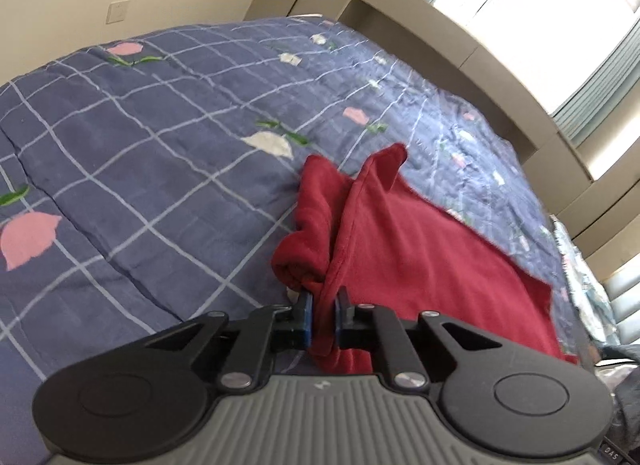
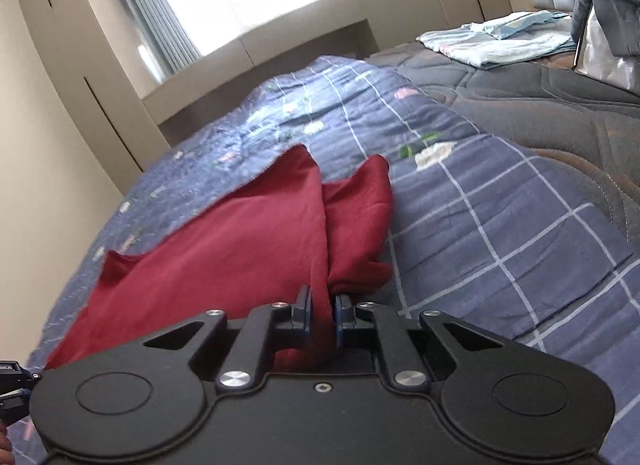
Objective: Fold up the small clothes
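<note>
Red garment (image 1: pixel 420 249) lies spread on the blue checked quilt (image 1: pixel 132 169) covering the bed, one sleeve bunched at each near corner. Left hand-held gripper (image 1: pixel 323 305) is clamped on a fold of its near edge. Right hand-held gripper (image 2: pixel 322 307) is likewise clamped on a fold of the same cloth (image 2: pixel 240 241).

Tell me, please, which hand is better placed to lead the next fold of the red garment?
Neither clearly. The left gripper and right gripper are each shut on an edge of the red garment, which stretches between them over the quilt. They should probably carry it over together.
</note>
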Motion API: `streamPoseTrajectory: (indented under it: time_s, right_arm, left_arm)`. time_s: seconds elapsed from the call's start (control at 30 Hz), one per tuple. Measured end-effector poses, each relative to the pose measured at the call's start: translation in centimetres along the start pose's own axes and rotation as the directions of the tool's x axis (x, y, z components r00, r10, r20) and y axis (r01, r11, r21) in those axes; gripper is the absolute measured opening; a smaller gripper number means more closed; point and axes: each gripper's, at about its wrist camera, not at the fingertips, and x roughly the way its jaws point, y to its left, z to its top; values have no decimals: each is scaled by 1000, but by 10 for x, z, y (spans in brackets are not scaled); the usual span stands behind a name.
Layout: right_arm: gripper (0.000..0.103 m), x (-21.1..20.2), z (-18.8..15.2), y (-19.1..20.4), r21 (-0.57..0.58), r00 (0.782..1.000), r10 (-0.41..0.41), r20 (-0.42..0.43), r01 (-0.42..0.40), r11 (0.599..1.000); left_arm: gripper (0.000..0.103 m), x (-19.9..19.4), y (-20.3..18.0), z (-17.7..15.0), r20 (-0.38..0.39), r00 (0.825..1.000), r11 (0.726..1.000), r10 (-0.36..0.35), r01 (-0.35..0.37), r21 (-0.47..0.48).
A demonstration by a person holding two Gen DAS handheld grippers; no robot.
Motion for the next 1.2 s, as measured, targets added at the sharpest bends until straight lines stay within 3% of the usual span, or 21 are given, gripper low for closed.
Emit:
streamPoseTrajectory:
  time_s: [0.2, 0.43, 0.6, 0.67, 0.7, 0.8, 0.83, 0.9, 1.07, 1.2]
  right_arm:
    - [10, -35, -4, 3, -12, 999, 20, -26, -20, 1000]
    - [15, -49, -25, 4, -111, 998, -1, -56, -5, 994]
    - [43, -51, -39, 9, -222, 998, -65, -21, 59, 973]
    - [79, -55, -46, 11, -253, 996, -92, 16, 93, 963]
    - [84, -57, -48, 13, -277, 993, -105, 47, 114, 954]
    - [94, -56, -49, 30, -361, 983, -118, 138, 161, 918]
    - [103, -52, -46, 38, -387, 982, -107, 158, 161, 908]
    - [102, -33, -38, 60, -464, 982, -67, 174, 142, 875]
    - [102, 57, -18, 127, -684, 993, -7, 118, 87, 724]
    - [102, 135, -3, 163, -738, 999, -16, 49, 47, 673]
  left_arm:
    - [9, -26, 14, -10, -33, 999, 1000, -14, 14, -2]
    - [10, -45, 18, -34, 4, 1000, 994, 6, -6, 109]
    - [14, -38, 21, -46, 16, 999, 992, 28, -30, 125]
    - [18, -37, 23, -51, 20, 999, 991, 35, -38, 125]
    - [25, -36, 25, -54, 21, 999, 991, 44, -47, 124]
    - [45, -34, 31, -58, 23, 997, 993, 69, -71, 95]
    - [48, -33, 34, -59, 21, 997, 994, 70, -72, 81]
    - [58, -32, 37, -60, 16, 998, 996, 68, -68, 62]
    - [81, -31, 38, -63, 18, 1000, 1000, 18, -19, 15]
    - [89, -30, 37, -69, 32, 999, 1000, 1, -1, -7]
